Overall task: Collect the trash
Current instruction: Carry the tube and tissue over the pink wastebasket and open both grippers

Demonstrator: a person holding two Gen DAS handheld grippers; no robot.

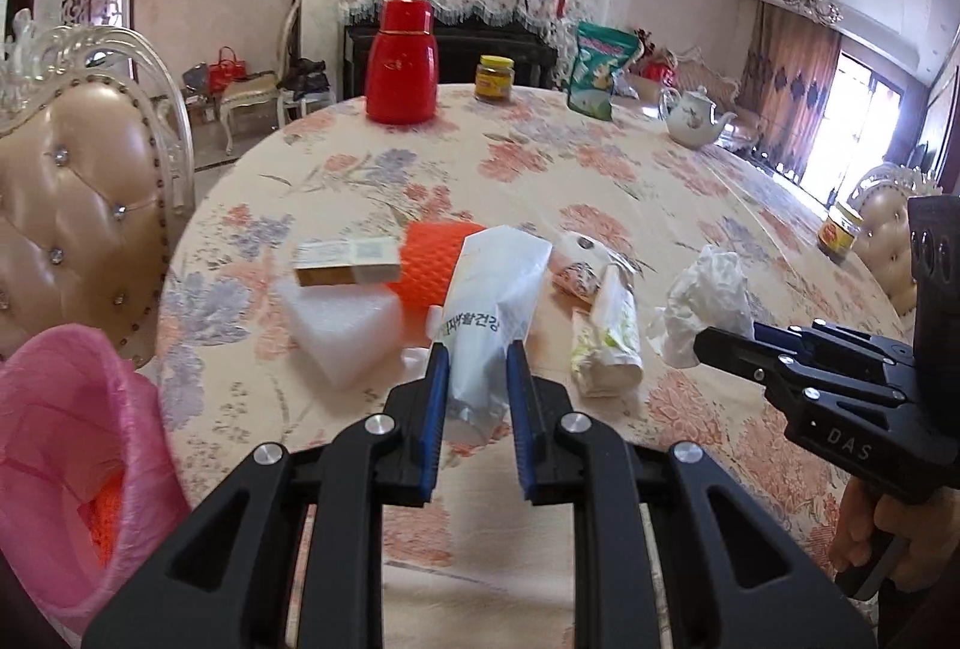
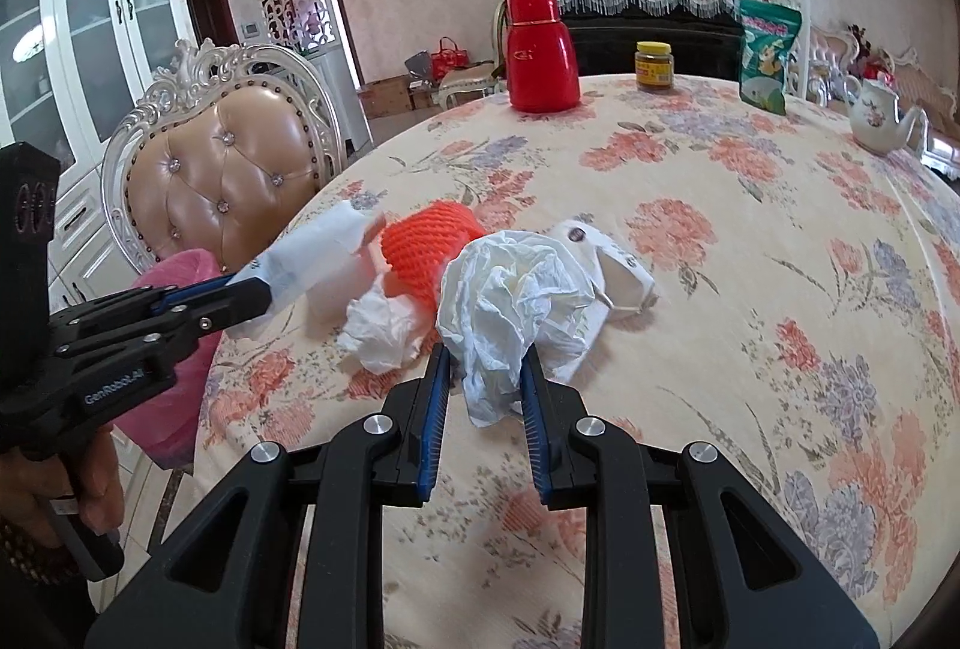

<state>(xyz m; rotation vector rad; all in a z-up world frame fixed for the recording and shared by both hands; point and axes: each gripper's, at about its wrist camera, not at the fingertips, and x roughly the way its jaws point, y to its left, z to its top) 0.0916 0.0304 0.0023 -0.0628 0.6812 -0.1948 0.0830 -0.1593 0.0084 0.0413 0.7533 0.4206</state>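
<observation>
In the left wrist view the left gripper is clamped on a white plastic pouch at frame centre, lifted above the floral tablecloth; the pink trash bag sits lower left; in the right wrist view the right gripper pinches a crumpled white tissue – orange foam net just behind.

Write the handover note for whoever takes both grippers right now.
Left gripper: shut on a white plastic bag, lifted off the table.
Right gripper: shut on crumpled white tissue.
Pink trash bag hangs at the table's left edge with orange netting already inside.
Left on the table: orange netting, white foam, small box, paper wrappers.
</observation>
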